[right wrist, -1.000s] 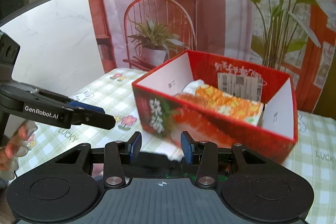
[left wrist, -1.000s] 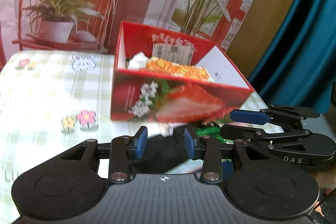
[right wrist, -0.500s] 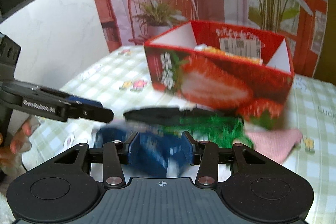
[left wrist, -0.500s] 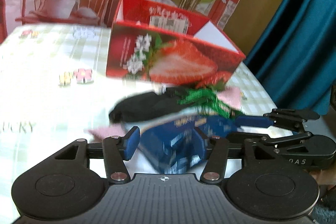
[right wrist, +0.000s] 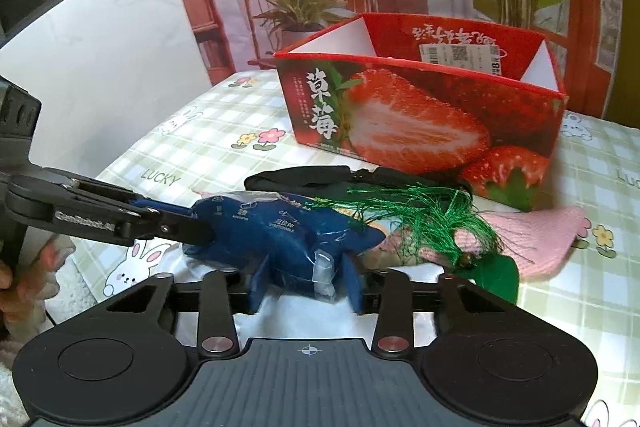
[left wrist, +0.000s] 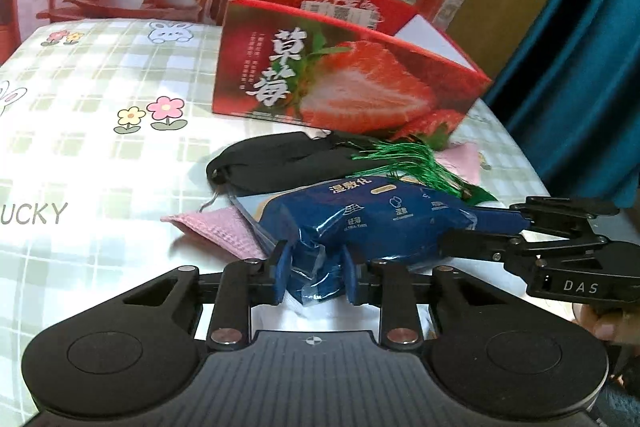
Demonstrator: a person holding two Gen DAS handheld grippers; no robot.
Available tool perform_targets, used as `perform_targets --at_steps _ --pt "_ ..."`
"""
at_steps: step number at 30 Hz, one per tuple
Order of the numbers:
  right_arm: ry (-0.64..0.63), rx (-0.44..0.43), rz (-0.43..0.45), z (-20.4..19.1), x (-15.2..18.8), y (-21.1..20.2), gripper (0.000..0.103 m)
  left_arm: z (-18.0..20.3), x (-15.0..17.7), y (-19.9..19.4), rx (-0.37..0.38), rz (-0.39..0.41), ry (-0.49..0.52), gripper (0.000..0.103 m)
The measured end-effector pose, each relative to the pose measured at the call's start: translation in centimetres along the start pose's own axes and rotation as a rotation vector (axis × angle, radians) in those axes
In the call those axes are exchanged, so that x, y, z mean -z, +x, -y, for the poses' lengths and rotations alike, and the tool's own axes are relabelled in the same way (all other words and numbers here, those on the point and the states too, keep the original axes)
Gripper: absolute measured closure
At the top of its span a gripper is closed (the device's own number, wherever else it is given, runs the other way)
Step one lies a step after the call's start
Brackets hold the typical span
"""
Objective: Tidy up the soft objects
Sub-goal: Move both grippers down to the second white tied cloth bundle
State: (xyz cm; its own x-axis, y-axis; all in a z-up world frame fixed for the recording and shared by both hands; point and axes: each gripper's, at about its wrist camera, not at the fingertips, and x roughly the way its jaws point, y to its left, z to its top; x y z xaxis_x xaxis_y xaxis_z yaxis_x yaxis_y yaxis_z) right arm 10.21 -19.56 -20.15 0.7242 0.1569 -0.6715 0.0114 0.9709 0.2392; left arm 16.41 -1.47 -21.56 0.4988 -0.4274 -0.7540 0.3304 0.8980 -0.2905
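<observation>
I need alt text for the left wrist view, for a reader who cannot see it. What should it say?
Both grippers pinch one blue plastic packet: the left gripper holds its near end, the right gripper its far side. Behind it on the checked tablecloth lie a black fabric item, green tassel, pink cloth and a red strawberry box.

The packet (left wrist: 376, 215) lies before the pouch (left wrist: 276, 163), box (left wrist: 340, 83) behind.

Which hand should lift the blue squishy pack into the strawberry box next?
Hard to pick: both already pinch the blue pack. The left gripper holds one end, the right gripper the other. The strawberry box sits ahead, so a two-handed lift looks best.
</observation>
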Motion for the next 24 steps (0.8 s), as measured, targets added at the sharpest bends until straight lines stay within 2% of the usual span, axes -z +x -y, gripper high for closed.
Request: perform_targets --at_steps 7,11,15,17,21,24 --pt "0.044 0.005 -0.01 1.5 -1.7 2.9 0.077 -1.2 -2.2 2.8 -0.056 0.0 -0.002 0.075" --pt "0.032 0.024 -0.012 1.7 -2.3 4.1 0.076 -1.9 -2.5 2.7 -0.042 0.007 -0.024 0.073" --pt "0.036 0.033 -0.006 1.5 -1.9 3.4 0.069 -1.4 -1.9 0.9 -0.024 0.02 0.003 0.049" --pt "0.043 0.033 0.008 1.6 -1.6 2.5 0.068 -0.9 -1.6 -0.1 -0.008 0.026 0.024 0.044" --pt "0.039 0.037 0.023 1.6 -1.0 0.0 0.059 0.2 -0.6 -1.8 0.025 0.021 0.062 0.032" --pt "0.039 0.042 0.02 1.8 -0.4 -1.5 0.054 0.8 0.4 -2.1 0.026 -0.003 0.074 0.03"
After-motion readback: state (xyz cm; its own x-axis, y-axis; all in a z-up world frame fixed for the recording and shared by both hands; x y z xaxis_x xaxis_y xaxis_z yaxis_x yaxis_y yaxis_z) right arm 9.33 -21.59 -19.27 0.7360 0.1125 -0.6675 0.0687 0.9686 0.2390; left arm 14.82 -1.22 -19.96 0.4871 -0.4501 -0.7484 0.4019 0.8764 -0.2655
